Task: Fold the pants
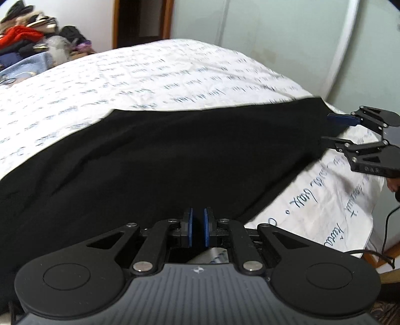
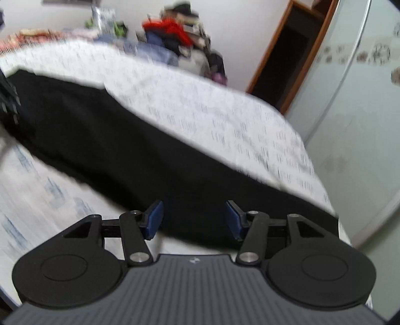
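Observation:
Black pants (image 1: 162, 160) lie stretched across a bed with a white script-printed sheet (image 1: 150, 75). In the left wrist view my left gripper (image 1: 197, 226) sits at the pants' near edge. Its blue pads are almost together, with black cloth in the narrow gap. My right gripper (image 1: 332, 130) stands open at the pants' right end, its fingertips at the cloth's edge. In the right wrist view the pants (image 2: 112, 150) run away to the far left over the sheet (image 2: 212, 112). The right gripper (image 2: 194, 220) has its pads wide apart over the near end of the cloth, not pressing on it.
A heap of clothes (image 1: 30, 32) (image 2: 175, 32) is piled beyond the bed's far side. A dark doorway with a wooden frame (image 1: 142, 22) and a pale green panel (image 1: 300, 37) stand behind. The bed ends at its right edge, where a black cable (image 1: 385, 225) hangs.

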### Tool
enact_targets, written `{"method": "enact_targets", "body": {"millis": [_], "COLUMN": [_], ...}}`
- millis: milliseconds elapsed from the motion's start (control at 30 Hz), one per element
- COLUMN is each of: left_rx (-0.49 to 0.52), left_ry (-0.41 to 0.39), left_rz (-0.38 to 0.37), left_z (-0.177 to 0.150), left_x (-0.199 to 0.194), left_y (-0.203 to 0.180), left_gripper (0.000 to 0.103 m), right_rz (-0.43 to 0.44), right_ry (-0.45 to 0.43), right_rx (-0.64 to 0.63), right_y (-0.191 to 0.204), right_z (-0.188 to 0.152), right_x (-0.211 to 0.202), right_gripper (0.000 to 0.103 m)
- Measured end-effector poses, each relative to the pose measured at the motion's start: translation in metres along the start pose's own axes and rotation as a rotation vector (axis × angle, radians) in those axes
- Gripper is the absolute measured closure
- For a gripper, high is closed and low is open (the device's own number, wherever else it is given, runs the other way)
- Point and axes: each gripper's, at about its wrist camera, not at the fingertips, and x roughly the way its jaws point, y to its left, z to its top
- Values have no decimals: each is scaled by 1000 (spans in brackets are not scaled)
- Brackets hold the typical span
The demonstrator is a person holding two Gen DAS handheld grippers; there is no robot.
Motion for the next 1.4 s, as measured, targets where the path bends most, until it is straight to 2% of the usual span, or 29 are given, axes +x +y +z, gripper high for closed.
{"method": "enact_targets", "body": {"millis": [100, 200, 333, 400, 533, 633, 667, 767, 933, 1000, 1033, 1100, 1200, 1233, 1267, 1300, 1400], "left_rx": [-48, -120, -228, -276, -314, -314, -316, -343, -435, -465, -474, -484, -522, -548, -578, -611, -685], "left_ry": [-54, -91, -107, -105, -107, -113, -119, -140, -164, -170, -173, -189, -222, -234, -245, -255, -268], "left_rz": [73, 162, 222, 239, 246, 246, 250, 282, 282, 288, 296, 321, 380, 394, 401, 403, 389], "left_z": [0, -3, -16, -25, -38, -43, -43, -44, -49, -51, -52, -54, -57, -58, -60, -62, -69], "left_x": [-18, -38, -62, -70, -79, -82, -83, -84, -96, -99, -102, -108, -120, -123, -128, -132, -142], "left_y": [17, 41, 74, 86, 95, 97, 97, 102, 124, 130, 132, 136, 146, 151, 157, 162, 176], "left_gripper": [95, 95, 94, 94, 94, 94, 94, 94, 94, 94, 94, 94, 94, 94, 94, 94, 94], "right_rz": [47, 166, 259, 272, 311, 310, 313, 321, 413, 414, 390, 401, 476, 491, 491, 491, 517], "right_ry": [-111, -168, -164, -164, -161, -148, -142, -134, -130, -82, -84, -86, -148, -179, -213, -244, -310], "right_rx": [-70, -154, -323, -391, -420, -444, -445, -439, -389, -414, -420, -395, -350, -349, -366, -387, -440], "right_y": [26, 68, 124, 143, 160, 173, 175, 182, 177, 180, 182, 180, 174, 176, 180, 187, 219], "right_z": [20, 33, 37, 38, 42, 44, 43, 43, 46, 44, 43, 46, 61, 67, 74, 79, 98], "right_x": [-9, -4, 11, 15, 19, 24, 27, 27, 13, 18, 20, 18, 2, -3, -7, -9, -6], "right_gripper": [51, 64, 77, 78, 78, 86, 93, 98, 99, 99, 99, 97, 95, 90, 84, 81, 80]}}
